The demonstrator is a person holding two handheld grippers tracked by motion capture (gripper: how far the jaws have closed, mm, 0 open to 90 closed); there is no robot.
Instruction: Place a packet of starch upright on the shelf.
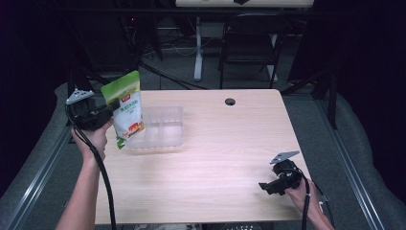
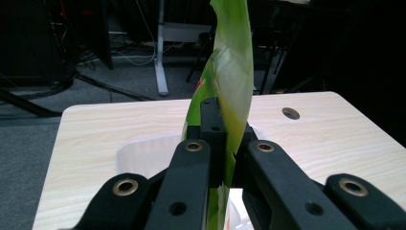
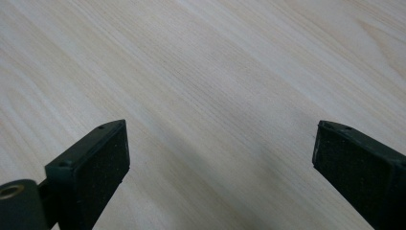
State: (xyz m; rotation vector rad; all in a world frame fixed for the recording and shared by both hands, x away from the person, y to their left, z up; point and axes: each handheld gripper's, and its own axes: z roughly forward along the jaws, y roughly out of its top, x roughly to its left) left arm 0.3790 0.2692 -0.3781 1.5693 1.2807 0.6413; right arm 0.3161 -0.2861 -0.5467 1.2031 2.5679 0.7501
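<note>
Left gripper pinches snack pouch, upper left of frame, long axis upright
Clear bin sits just right of pouch; right gripper spread, lower right, well apart

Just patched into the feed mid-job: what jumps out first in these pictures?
The green-and-white snack pouch stands out, pinched upright in the left gripper at the table's left edge, beside the clear plastic container. The right gripper rests near the table's front right corner, jaws wide apart over bare wood.
</note>
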